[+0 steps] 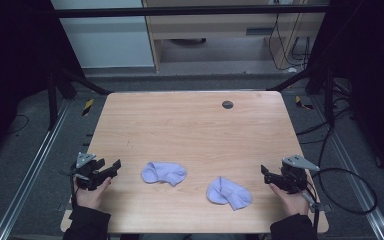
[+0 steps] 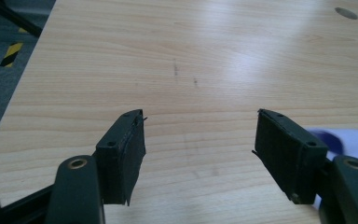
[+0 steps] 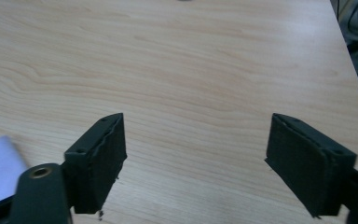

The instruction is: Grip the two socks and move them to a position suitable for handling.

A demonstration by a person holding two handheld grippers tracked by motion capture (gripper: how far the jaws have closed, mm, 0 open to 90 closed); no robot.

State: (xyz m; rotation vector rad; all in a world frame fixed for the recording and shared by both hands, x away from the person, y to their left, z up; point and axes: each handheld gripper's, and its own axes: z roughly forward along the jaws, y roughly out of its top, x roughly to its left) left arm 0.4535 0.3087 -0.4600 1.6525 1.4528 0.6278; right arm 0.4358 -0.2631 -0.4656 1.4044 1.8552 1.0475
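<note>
Here, two socks (image 1: 164, 173) (image 1: 228, 192) crosswise between wide-open, empty grippers (image 1: 111, 167) (image 1: 266, 173).

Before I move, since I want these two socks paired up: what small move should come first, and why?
Probably ease the left claw rightward toward the nearer sock. Both claws are open and empty, the right claw too, and the two pale blue socks lie apart on the table, the other sock nearer the right hand. The left gripper view already shows blue fabric beside one jaw.
</note>
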